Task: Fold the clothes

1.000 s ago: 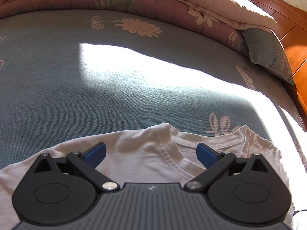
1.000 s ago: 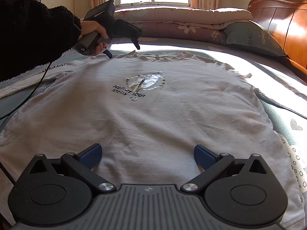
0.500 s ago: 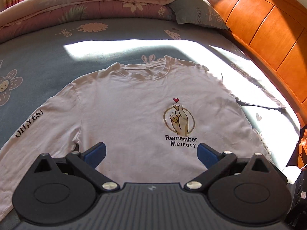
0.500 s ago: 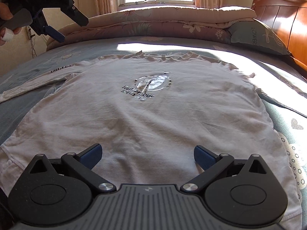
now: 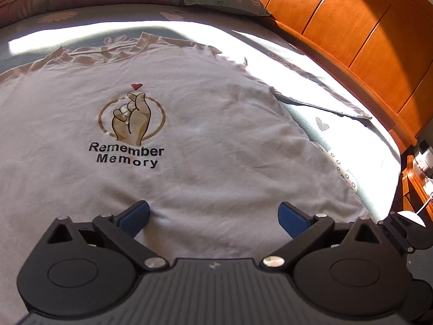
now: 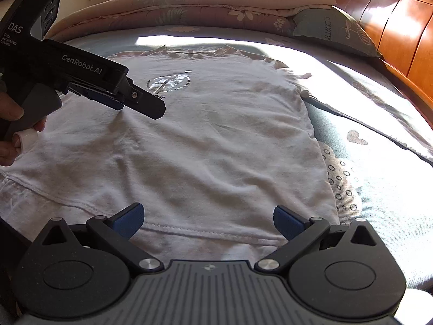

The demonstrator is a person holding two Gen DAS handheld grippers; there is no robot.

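Shirt: we see a white shirt (image 6: 205, 146) spread flat on the bed (image 6: 379, 189), hem nearest us, print far up and foreshortened.
Right gripper: our right gripper (image 6: 208, 218) hovers over the hem, jaws wide apart, holding nothing.
Left gripper: our left gripper (image 6: 140, 105) reaches in from the left above the shirt, gripped by a hand (image 6: 10, 130); its jaws look spread.
Background: quilt (image 6: 216, 5), pillow (image 6: 333, 31), wooden headboard (image 6: 392, 24).
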